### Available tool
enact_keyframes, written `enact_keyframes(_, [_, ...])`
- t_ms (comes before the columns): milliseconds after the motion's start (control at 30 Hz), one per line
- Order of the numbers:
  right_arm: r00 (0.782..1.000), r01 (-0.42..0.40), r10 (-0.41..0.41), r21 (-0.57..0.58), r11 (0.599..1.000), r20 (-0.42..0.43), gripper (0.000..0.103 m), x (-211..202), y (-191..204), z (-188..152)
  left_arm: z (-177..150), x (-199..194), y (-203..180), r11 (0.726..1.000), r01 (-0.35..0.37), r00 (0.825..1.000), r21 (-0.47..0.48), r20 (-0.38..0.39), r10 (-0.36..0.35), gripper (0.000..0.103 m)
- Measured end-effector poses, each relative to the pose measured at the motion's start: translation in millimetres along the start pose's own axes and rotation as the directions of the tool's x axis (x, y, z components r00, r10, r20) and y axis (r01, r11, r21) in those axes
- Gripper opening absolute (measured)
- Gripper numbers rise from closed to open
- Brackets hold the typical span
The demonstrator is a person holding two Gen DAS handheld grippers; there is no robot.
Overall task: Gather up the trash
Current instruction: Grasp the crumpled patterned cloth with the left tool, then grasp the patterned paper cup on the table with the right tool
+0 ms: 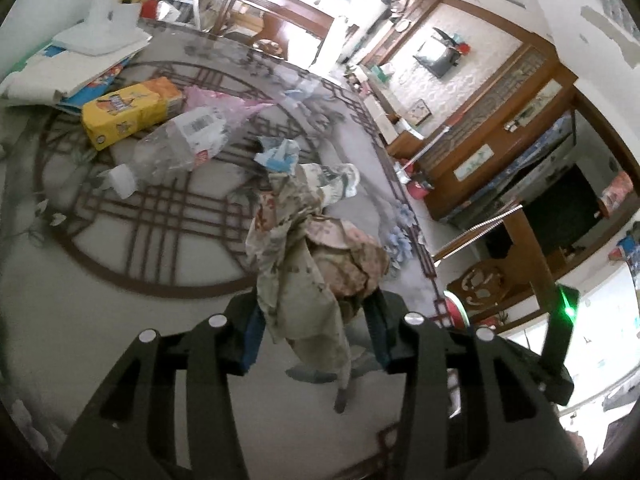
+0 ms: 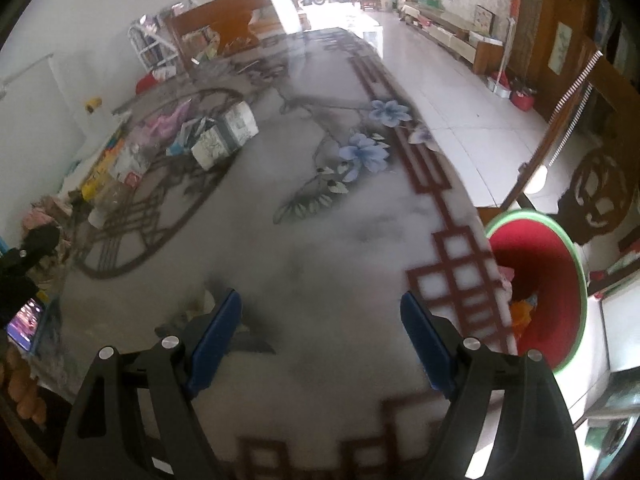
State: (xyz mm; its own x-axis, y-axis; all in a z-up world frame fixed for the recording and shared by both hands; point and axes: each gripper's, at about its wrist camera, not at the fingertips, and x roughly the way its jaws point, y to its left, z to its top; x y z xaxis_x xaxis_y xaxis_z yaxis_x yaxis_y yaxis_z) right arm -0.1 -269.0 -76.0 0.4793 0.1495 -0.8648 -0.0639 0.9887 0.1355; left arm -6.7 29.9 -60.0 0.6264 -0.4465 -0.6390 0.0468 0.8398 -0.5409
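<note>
A crumpled floral wrapper (image 1: pixel 304 264) sits clamped between the jaws of the left gripper (image 1: pixel 314 322), its loose end hanging below the blue pads (image 1: pixel 252 332) and just above the surface (image 1: pixel 120 320). The wad fills the gap between the two pads, bulging toward the right one.

Beyond it, near the surface's far left corner, lies more litter: a crushed clear bottle (image 1: pixel 176 144) with a barcode label whose digits are too small to read, a yellow pack (image 1: pixel 128 110) with printing too blurred to make out, a pink bag (image 1: pixel 216 100) and a blue-and-white scrap (image 1: pixel 280 154).

The left gripper points across the patterned surface toward that far pile, tilted so the room leans in its view. The right gripper (image 2: pixel 320 340) hovers low over the near edge of the surface (image 2: pixel 320 220), its jaws wide apart with nothing between them, aimed along the surface's length. A red bin (image 2: pixel 536 284) with a green rim stands just off the right edge of the surface, some scraps visible inside. A patterned box (image 2: pixel 226 134) rests among the litter toward the far left.
</note>
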Motion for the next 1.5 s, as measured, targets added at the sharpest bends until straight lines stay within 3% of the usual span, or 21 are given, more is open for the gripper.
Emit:
enact_keyframes(100, [0.998,-0.055,0.055,0.042,0.998,-0.004,0.079,15,4,10,1,-3,0,1.0,0.024,1.0,0.002,0.008,-0.024,0.042])
enact_keyframes(233, [0.984,-0.16,0.174,0.229,0.96,-0.042,0.079,46,-2,35,4,-6,8,0.999,0.036,0.999,-0.032,0.018,-0.035,0.042])
enact_keyframes(367, [0.984,-0.162,0.176,0.361,0.918,-0.005,0.079,70,3,78,7,-4,18,0.994,0.064,0.998,-0.092,0.011,-0.063,0.042])
enact_keyframes(600, [0.979,-0.179,0.203,0.39,0.903,-0.021,0.081,112,39,141,13,1,31,0.985,0.083,0.997,-0.152,0.015,-0.082,0.044])
enact_keyframes(967, [0.975,-0.128,0.194,0.445,0.886,-0.106,0.083,170,64,167,16,4,38,0.98,0.086,0.996,-0.181,0.012,-0.085,0.044])
enact_keyframes(1033, [0.98,-0.127,0.181,0.447,0.886,-0.082,0.081,168,65,165,16,5,38,0.979,0.086,0.996,-0.183,0.011,-0.085,0.044])
enact_keyframes(1133, [0.986,-0.089,0.131,0.344,0.935,-0.101,0.066,168,75,167,16,6,39,0.98,0.08,0.997,-0.183,0.008,-0.079,0.044])
enact_keyframes(1200, [0.988,-0.093,0.126,0.295,0.951,-0.093,0.044,165,78,166,15,8,39,0.98,0.077,0.997,-0.184,0.003,-0.078,0.044])
enact_keyframes(1267, [0.987,-0.104,0.132,0.274,0.956,-0.089,0.032,161,78,163,14,8,37,0.981,0.07,0.997,-0.181,0.0,-0.072,0.044])
enact_keyframes(1500, [0.98,-0.168,0.18,0.122,0.978,-0.09,0.032,125,81,132,13,9,37,0.983,0.052,0.998,-0.178,-0.006,-0.054,0.044])
